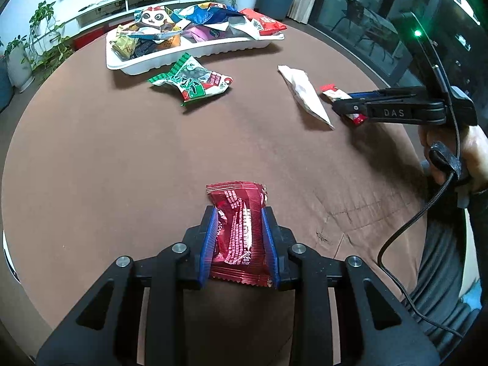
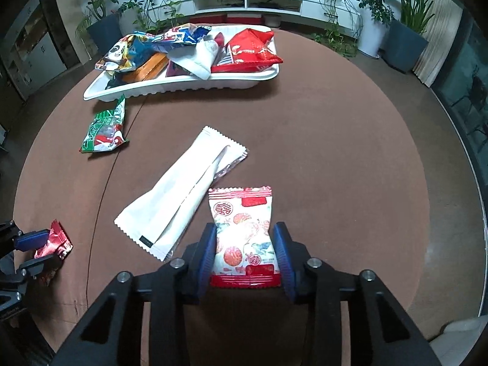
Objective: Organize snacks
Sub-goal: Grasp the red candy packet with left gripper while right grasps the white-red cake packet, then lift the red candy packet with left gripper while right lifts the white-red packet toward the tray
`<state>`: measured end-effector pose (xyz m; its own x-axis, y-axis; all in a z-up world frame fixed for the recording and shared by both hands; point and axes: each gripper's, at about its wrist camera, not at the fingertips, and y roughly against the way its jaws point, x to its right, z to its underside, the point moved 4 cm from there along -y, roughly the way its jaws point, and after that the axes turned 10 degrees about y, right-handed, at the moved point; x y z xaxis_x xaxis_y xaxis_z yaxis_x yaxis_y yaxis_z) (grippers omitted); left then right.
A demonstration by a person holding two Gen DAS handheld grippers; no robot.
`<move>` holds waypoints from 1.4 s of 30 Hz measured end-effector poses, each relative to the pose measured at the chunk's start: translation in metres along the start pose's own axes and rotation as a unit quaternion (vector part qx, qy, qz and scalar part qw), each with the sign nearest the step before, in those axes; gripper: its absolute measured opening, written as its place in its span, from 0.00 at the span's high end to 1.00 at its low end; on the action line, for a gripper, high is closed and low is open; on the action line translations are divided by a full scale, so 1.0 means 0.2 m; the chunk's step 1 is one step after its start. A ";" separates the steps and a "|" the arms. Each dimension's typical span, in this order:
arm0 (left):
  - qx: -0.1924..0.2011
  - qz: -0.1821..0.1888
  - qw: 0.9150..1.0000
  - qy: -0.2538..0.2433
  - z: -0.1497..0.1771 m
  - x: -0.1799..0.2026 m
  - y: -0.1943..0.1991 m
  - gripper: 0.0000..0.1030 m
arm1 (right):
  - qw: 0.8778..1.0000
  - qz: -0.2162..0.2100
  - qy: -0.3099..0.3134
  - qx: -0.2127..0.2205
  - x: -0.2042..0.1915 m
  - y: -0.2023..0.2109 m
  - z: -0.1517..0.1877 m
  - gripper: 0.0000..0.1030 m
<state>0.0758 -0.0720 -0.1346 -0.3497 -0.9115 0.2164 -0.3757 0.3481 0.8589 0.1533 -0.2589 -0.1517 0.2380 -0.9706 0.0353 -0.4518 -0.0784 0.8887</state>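
Glossy foil red packet (image 1: 241, 231); matt white plastic tray (image 1: 195, 52); matt brown cloth tabletop (image 1: 122, 152)

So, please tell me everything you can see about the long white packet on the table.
The long white packet is a flat, sealed pouch of matte white film with zigzag-cut ends and a lengthwise back seam; a small dark mark sits near its closer end. It looks unopened and slightly creased. It lies flat and diagonal on the brown table, outside the white tray. The red-and-white floral snack packet lies close beside its edge; whether they touch is unclear. No gripper touches it.
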 end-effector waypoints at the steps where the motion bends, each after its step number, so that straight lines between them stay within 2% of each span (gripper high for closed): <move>1: 0.001 0.000 1.000 0.001 0.00 0.00 0.00 0.74 | 1.000 -0.003 -0.004 0.001 0.01 0.01 0.01 0.65; 6: 0.007 0.003 1.000 0.011 0.00 -0.01 0.01 0.75 | 0.999 -0.031 -0.037 0.010 0.06 0.04 0.07 0.69; 8: 0.009 0.004 1.000 0.012 -0.01 -0.01 0.01 0.80 | 0.997 -0.043 -0.054 0.018 0.08 0.06 0.10 0.69; 11: 0.013 0.004 1.000 0.015 -0.02 0.00 0.02 0.81 | 0.995 -0.060 -0.075 0.034 0.09 0.09 0.13 0.69; 17: 0.015 0.005 1.000 0.015 -0.02 0.00 0.03 0.82 | 0.989 -0.093 -0.099 0.062 0.12 0.17 0.12 0.70; 42: 0.041 0.034 0.998 0.042 -0.05 -0.04 0.12 0.90 | 0.977 -0.138 -0.126 0.105 0.11 0.26 0.09 0.70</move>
<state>0.0789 -0.0591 -0.1108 -0.3054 -0.8992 0.3132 -0.4245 0.4230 0.8005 0.1195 -0.2892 -0.1138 0.1682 -0.9288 -0.3302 -0.5735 -0.3647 0.7336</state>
